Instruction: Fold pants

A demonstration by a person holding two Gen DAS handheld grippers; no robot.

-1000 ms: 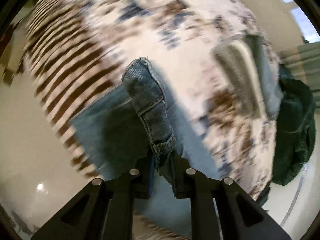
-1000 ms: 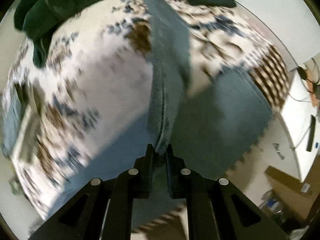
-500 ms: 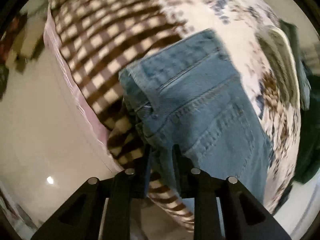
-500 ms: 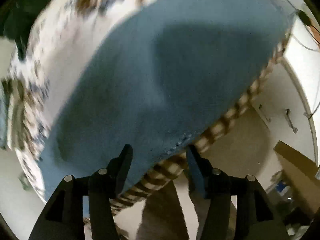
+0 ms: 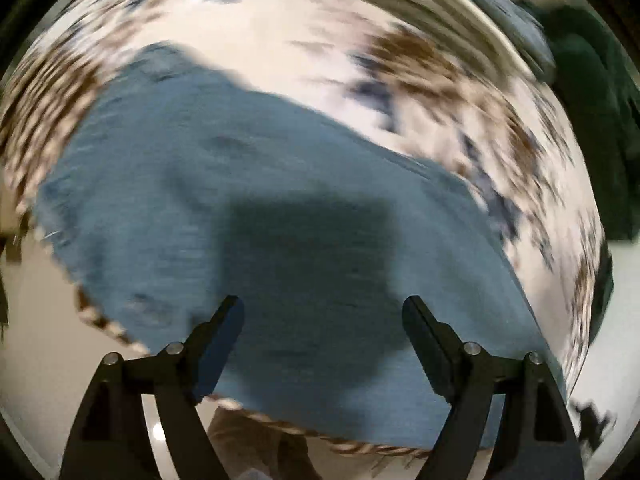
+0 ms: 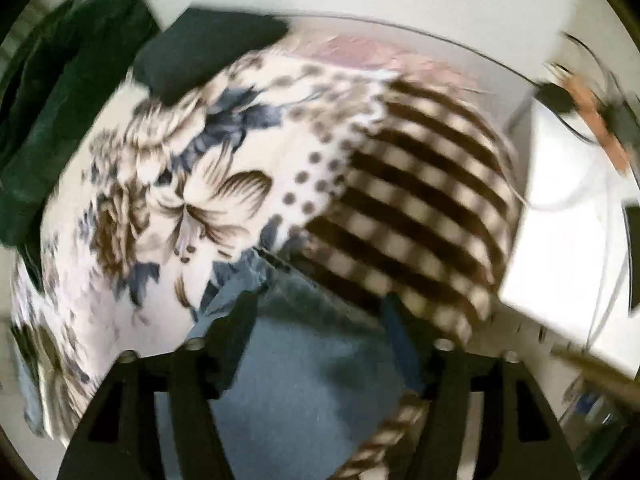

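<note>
The blue jeans point(image 5: 248, 208) lie flat on the patterned bedspread point(image 5: 288, 40), near its front edge. My left gripper point(image 5: 324, 316) is open and empty just above them, its shadow on the denim. In the right wrist view the jeans point(image 6: 304, 360) lie under my right gripper point(image 6: 320, 320), which is open and empty, close above one end of the denim. Both views are motion-blurred.
The bedspread point(image 6: 208, 184) has a floral part and a brown checked part point(image 6: 424, 208). Dark green clothes point(image 5: 592, 120) lie at the far side, also in the right wrist view point(image 6: 60, 92). Folded clothes point(image 5: 460, 12) lie on the bed. A white cabinet point(image 6: 568, 256) stands to the right.
Both grippers held the jeans a second ago. The right one let go first, then the left. Both now stand wide open over the jeans laid flat on the bed.
</note>
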